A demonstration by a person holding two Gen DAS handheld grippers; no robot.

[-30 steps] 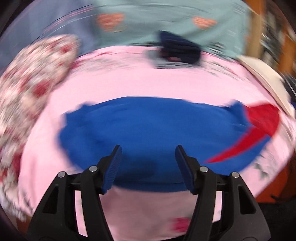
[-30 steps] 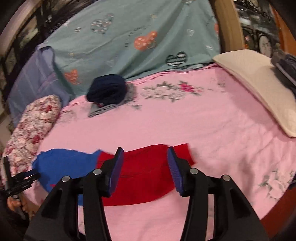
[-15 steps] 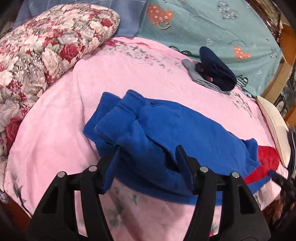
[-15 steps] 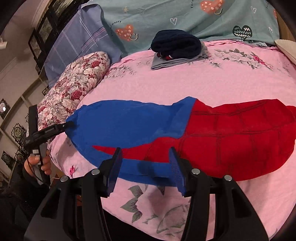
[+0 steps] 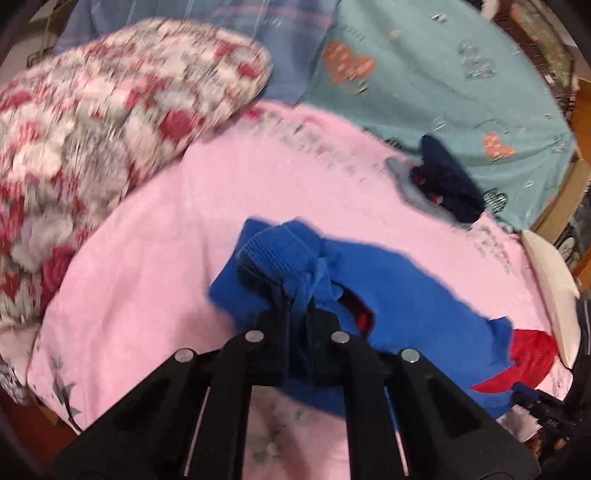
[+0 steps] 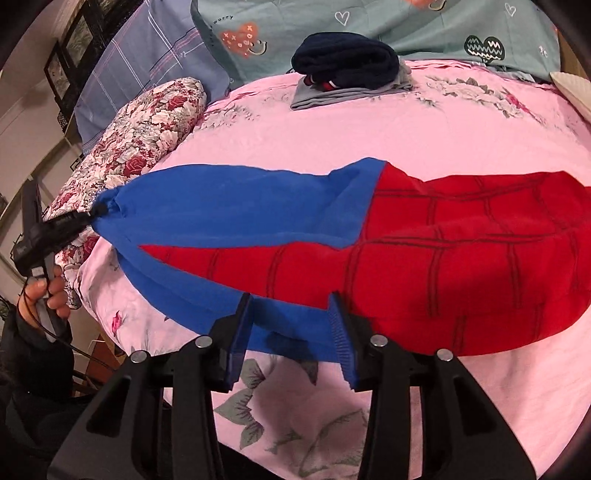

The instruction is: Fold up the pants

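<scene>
Blue and red pants lie stretched across the pink bedsheet. They also show in the left wrist view. My left gripper is shut on the bunched blue cuff end, lifted a little off the sheet. It also shows at the far left of the right wrist view, pinching that same end. My right gripper is open, its fingers astride the near blue edge of the pants at mid length.
A folded navy and grey clothes pile sits at the far side of the bed. A floral pillow lies at the left, a white pillow at the right. Teal and blue-checked bedding lies behind.
My left gripper has closed on the blue cuff end and raised it. My right gripper has moved closer to the near edge of the pants and stays open.
</scene>
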